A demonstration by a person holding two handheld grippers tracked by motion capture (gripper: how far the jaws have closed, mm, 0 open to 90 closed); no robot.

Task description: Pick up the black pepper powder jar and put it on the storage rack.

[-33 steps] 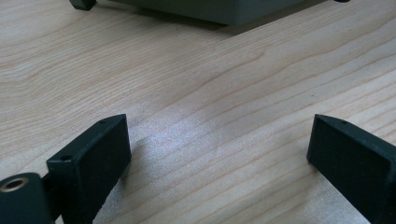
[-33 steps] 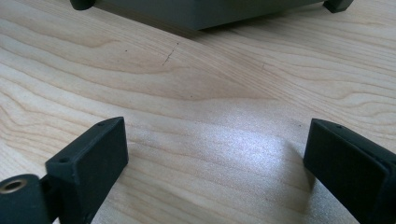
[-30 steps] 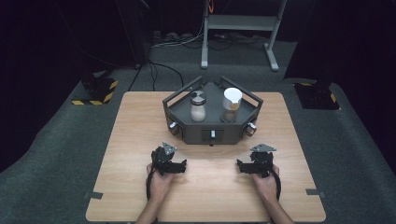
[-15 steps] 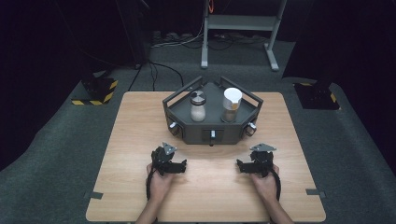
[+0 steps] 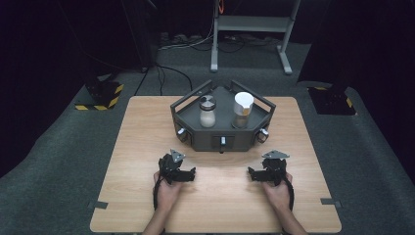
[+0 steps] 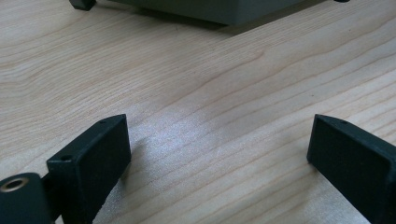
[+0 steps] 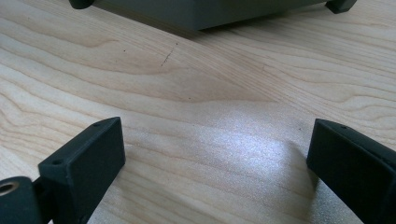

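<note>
The person is resting both hands on the wooden table [image 5: 132, 147], one gripper in each. On the left, the left gripper [image 5: 177, 172] is sitting on the bare wood with its jaws standing wide apart and nothing between them; in the left gripper view its two black fingers [image 6: 98, 158] are framing only wood grain. Further along, in the middle and toward the far edge, the dark grey tray [image 5: 195, 134] is standing well ahead of both grippers. Inside it, a clear jar with a dark lid [image 5: 207, 111] is standing upright on the left and a white-capped container [image 5: 242, 109] upright just to its right. On the right, the right gripper [image 5: 259, 175] is lying on the wood too; its jaws have just been opening and are spread wide, holding nothing.
</note>
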